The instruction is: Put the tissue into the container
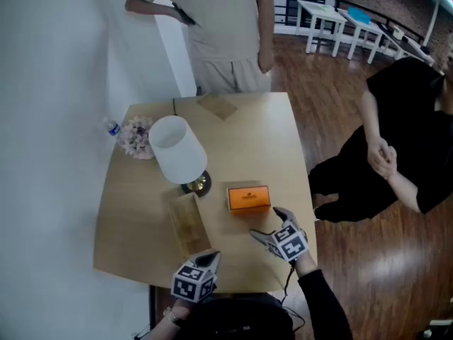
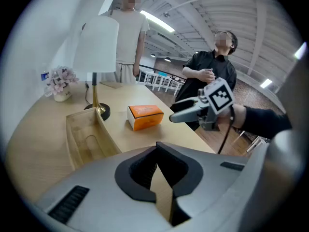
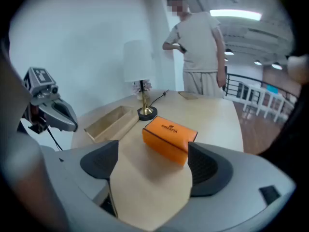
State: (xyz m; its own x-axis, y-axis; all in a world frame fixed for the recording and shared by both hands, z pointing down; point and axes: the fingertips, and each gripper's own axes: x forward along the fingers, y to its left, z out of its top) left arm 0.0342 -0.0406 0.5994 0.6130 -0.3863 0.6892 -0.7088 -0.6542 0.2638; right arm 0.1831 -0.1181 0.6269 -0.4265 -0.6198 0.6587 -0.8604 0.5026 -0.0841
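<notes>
The tissue is an orange tissue box (image 1: 248,198) lying near the table's front right, also seen from the sides (image 2: 145,116) (image 3: 169,139). The container is a long open wooden tray (image 1: 187,225) (image 2: 87,139) (image 3: 110,123) just left of the box, and nothing lies in it. My right gripper (image 1: 265,223) (image 3: 152,163) stands open a short way in front of the box, nothing between its pads. My left gripper (image 1: 212,259) (image 2: 157,178) hovers at the table's near edge by the tray's near end, its jaws together and holding nothing.
A lamp with a white shade (image 1: 177,149) stands behind the tray, its brass base close to the tray's far end. A small pot of flowers (image 1: 136,137) and a bottle (image 1: 111,127) sit far left. One person (image 1: 219,27) stands beyond the table, another (image 1: 396,140) is at its right.
</notes>
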